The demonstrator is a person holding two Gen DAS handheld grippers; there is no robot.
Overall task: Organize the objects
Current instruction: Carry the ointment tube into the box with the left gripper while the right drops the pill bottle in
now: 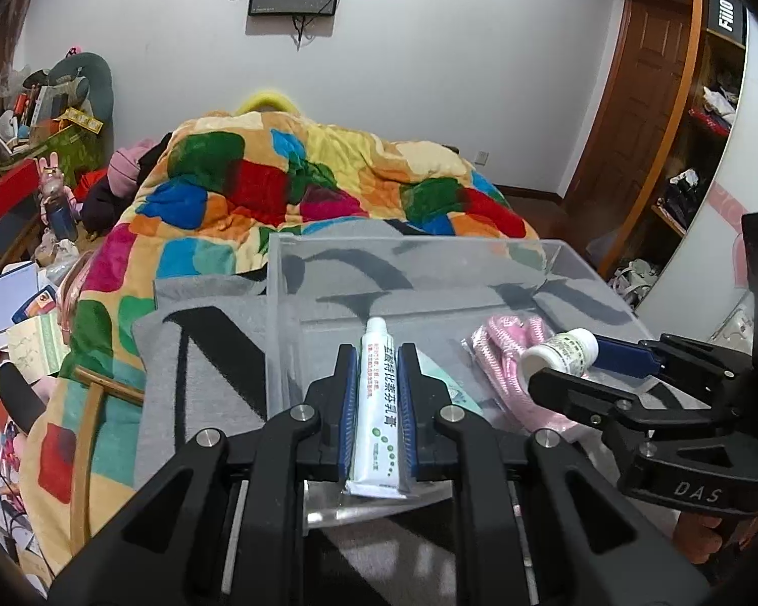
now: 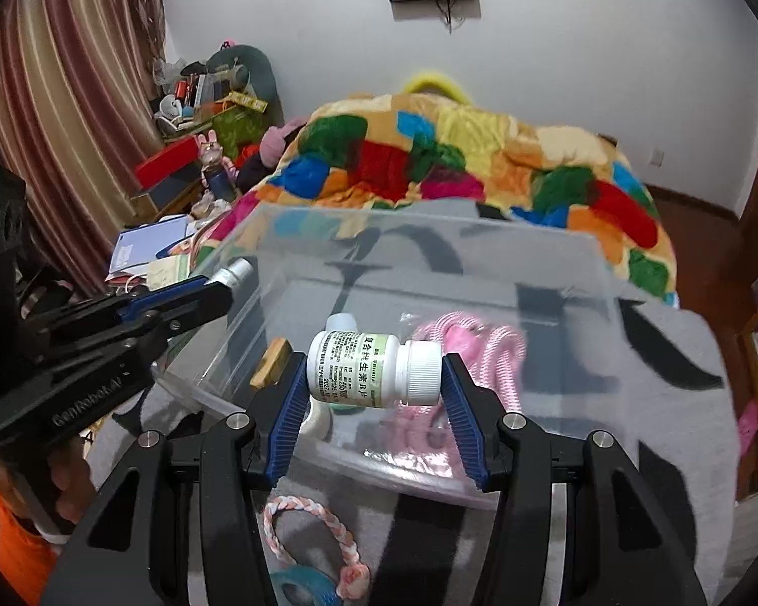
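Left gripper (image 1: 376, 353) clamped on ointment tube (image 1: 379, 406), right gripper (image 2: 374, 371) on pill bottle (image 2: 374, 371), above clear bin (image 2: 480, 252).

Left gripper (image 1: 376, 353) jaws narrow, blue pads (image 1: 347, 404) pressed on both sides of a white tube (image 1: 379, 404), tube lengthwise between fingers, cap pointing forward. Right gripper (image 2: 374, 373) jaws wider, pads (image 2: 293, 404) clamped on a white pill bottle (image 2: 374, 371) lying sideways, base at left pad, cap at right pad. Both held side by side, pointing forward, right one angled in toward left
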